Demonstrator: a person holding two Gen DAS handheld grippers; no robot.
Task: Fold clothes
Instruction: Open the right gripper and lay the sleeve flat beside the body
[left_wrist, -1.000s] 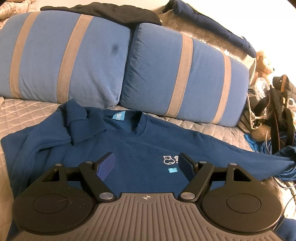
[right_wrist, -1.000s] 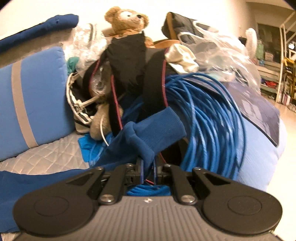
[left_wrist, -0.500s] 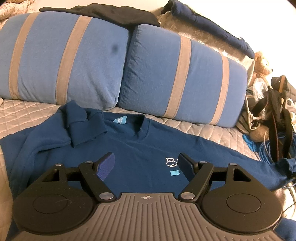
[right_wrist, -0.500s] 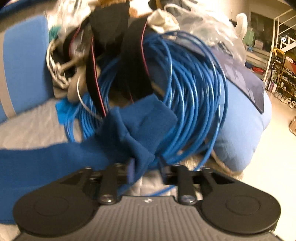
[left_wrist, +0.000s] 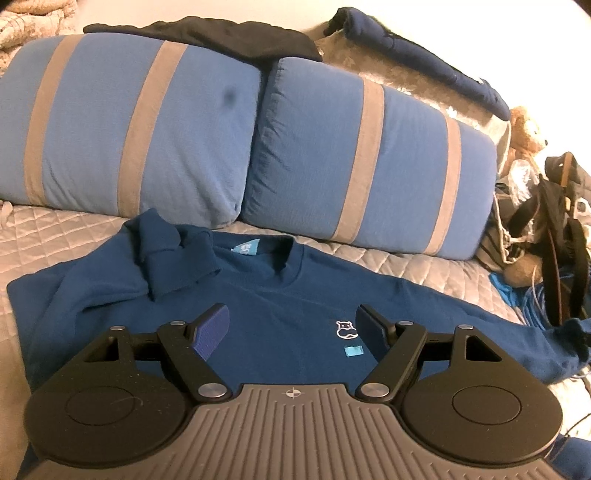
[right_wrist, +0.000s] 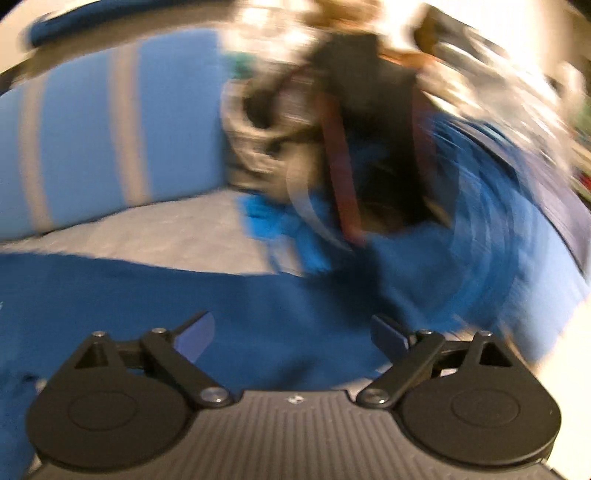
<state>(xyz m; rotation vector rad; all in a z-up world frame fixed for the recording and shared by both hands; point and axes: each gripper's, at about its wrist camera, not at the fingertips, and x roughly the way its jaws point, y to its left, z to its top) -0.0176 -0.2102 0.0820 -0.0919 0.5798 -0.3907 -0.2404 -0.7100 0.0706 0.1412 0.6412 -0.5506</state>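
Lying flat on quilted cover (left_wrist: 59, 240), navy fleece sweatshirt (left_wrist: 280, 306) w/ ribbed cuffs.

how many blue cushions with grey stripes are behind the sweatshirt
2: one blue grey-striped cushion on the left, the other on the right, both behind the navy sweatshirt. Clutter may hide more.

The sweatshirt (left_wrist: 280, 295) lies flat on the bed (left_wrist: 55, 236), two pillows (left_wrist: 140, 125) behind it, a cable pile (left_wrist: 535, 295) to its right.
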